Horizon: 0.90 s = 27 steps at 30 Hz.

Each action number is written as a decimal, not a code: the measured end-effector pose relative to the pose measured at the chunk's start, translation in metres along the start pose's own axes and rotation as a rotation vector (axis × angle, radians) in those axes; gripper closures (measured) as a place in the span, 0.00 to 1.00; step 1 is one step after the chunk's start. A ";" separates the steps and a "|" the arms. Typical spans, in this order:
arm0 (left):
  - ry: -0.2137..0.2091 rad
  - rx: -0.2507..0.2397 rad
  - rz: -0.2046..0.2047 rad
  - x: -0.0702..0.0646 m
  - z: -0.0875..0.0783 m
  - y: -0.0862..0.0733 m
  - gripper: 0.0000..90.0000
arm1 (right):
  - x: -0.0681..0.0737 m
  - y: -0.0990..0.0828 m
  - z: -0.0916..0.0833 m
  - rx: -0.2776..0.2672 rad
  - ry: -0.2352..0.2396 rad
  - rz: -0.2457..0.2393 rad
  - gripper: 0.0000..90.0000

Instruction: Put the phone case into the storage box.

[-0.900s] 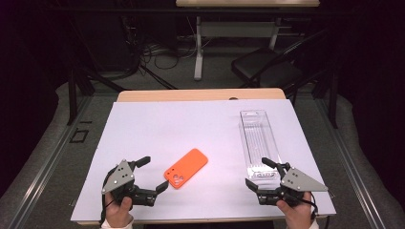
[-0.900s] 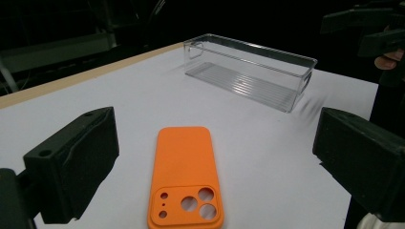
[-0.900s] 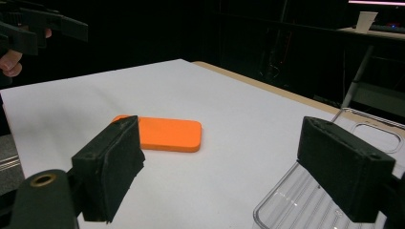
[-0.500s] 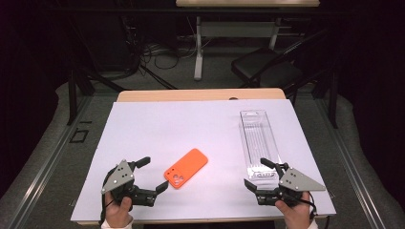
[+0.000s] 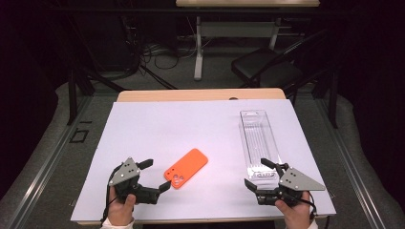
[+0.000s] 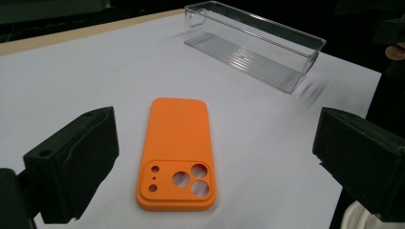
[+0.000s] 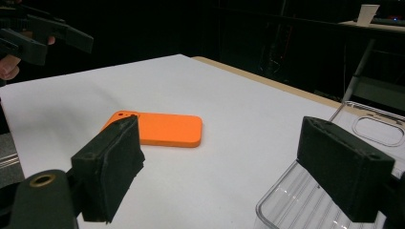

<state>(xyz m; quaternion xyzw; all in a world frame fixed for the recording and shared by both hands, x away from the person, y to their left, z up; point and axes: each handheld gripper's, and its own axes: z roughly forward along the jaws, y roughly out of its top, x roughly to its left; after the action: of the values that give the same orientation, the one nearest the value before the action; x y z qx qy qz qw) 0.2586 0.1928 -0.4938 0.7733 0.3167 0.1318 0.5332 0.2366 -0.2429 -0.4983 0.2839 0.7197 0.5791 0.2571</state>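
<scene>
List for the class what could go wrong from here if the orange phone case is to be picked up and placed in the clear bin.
1. The orange phone case lies flat on the white sheet, so the open left gripper may struggle to get its jaws under the thin edges and could push the case along instead.
2. The clear bin is narrow and looks light; the open right gripper, close to its near end, might knock it askew.

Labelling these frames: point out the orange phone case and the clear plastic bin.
Orange silicone phone case [image 6: 177, 143], left gripper view, middle of its back.
Clear long plastic bin [image 5: 258, 139], high view, on its ribbed floor.
</scene>
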 end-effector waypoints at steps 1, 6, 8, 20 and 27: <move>-0.003 0.002 -0.007 0.000 0.001 0.000 0.02 | 0.000 0.000 0.000 0.000 0.000 0.000 0.16; 0.013 0.031 -0.040 0.003 0.005 0.000 0.02 | -0.001 -0.001 0.000 0.008 0.000 0.004 0.16; 0.011 0.048 -0.065 0.005 0.008 -0.001 0.02 | -0.002 -0.001 0.000 0.012 -0.001 0.006 0.16; 0.051 0.111 -0.087 0.004 0.018 -0.001 0.00 | -0.003 -0.003 0.002 0.021 0.006 0.016 0.16; 0.050 0.120 -0.077 0.003 0.018 -0.002 0.00 | -0.003 -0.003 0.002 0.023 0.007 0.015 0.16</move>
<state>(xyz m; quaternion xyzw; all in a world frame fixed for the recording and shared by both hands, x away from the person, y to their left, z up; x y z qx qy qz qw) 0.2705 0.1816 -0.5030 0.7878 0.3665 0.1111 0.4824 0.2393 -0.2442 -0.5013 0.2901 0.7251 0.5737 0.2470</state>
